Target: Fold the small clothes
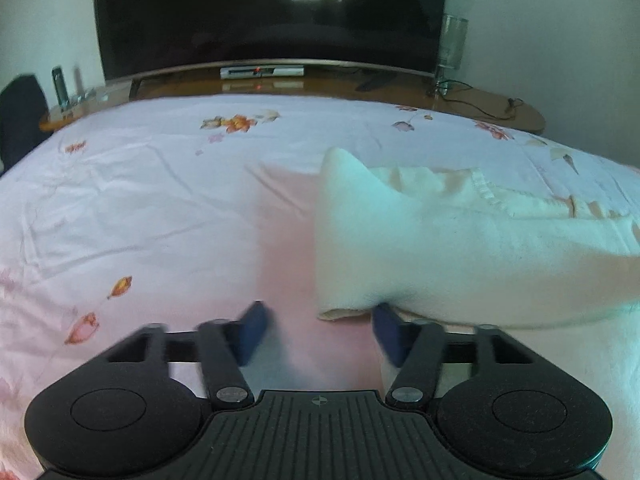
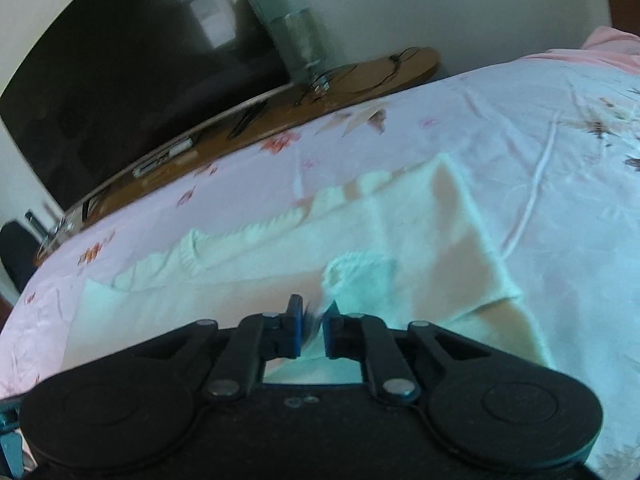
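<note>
A small cream knit garment (image 1: 440, 240) lies on the pink flowered bedsheet (image 1: 140, 200), at the right in the left wrist view. My left gripper (image 1: 320, 330) stands open low over the sheet. The garment's near left corner reaches in between its blue fingers (image 1: 254, 330); the right finger touches the cloth edge and the left one stands apart. In the right wrist view the garment (image 2: 280, 264) spreads across the middle, with its ribbed edge toward the far side. My right gripper (image 2: 313, 330) is shut on a pinch of that cloth, bunched up between the pads.
Beyond the bed runs a low wooden stand (image 1: 500, 108) with a large dark TV (image 1: 268, 12), a white set-top box (image 1: 262, 71), a tall glass vase (image 1: 452, 46) and loose cables. A dark chair (image 1: 20, 116) stands at far left. A white cord (image 2: 536, 192) lies on the sheet.
</note>
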`<action>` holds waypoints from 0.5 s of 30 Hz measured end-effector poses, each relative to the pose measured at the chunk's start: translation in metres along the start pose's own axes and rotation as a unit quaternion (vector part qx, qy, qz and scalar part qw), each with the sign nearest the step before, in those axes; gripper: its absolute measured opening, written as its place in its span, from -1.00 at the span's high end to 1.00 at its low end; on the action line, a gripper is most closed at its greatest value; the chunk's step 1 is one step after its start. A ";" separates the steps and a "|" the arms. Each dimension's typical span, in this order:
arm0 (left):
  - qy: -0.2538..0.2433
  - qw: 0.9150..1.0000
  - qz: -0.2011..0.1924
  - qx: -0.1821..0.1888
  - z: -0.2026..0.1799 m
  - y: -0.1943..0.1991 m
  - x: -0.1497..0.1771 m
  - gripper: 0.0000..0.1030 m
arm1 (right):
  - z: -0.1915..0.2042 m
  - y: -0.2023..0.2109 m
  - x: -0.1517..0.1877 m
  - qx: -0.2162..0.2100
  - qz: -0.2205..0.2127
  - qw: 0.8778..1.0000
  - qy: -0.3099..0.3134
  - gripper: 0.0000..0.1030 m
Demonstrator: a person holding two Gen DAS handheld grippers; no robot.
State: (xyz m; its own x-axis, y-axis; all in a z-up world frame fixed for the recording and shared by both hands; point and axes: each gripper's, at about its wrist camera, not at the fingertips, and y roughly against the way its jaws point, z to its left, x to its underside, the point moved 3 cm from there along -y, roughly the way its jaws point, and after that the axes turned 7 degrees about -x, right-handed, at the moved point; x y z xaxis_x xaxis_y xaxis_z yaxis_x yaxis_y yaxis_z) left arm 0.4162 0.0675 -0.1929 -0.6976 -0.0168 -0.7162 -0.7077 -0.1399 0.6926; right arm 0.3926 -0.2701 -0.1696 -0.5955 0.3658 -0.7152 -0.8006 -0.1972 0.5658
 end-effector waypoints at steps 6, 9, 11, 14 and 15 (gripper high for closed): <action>-0.024 1.000 -0.005 0.014 -0.007 0.006 -0.002 -0.09 | -0.008 0.008 -0.019 0.032 -0.046 0.998 0.017 0.89; -0.029 0.999 -0.013 0.017 -0.016 0.004 -0.006 -0.09 | -0.011 -0.003 -0.012 0.033 -0.011 0.999 0.027 0.89; -0.011 1.000 -0.015 0.014 -0.015 0.001 -0.009 -0.09 | -0.016 -0.005 -0.008 0.057 -0.012 0.998 0.030 0.89; 0.033 0.999 -0.019 0.024 -0.007 0.001 -0.012 0.49 | -0.030 -0.002 -0.007 0.092 -0.023 0.995 0.014 0.89; 0.041 0.999 -0.018 0.028 -0.007 0.001 -0.012 0.60 | -0.033 -0.001 -0.006 0.097 -0.022 0.995 0.014 0.89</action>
State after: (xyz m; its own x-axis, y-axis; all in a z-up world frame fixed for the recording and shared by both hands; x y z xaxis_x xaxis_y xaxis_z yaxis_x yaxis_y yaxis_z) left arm 0.4242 0.0609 -0.1843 -0.6621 -0.0946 -0.7434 -0.7385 -0.0864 0.6687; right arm 0.3950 -0.3023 -0.1794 -0.5643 0.3451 -0.7500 -0.7993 -0.0009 0.6009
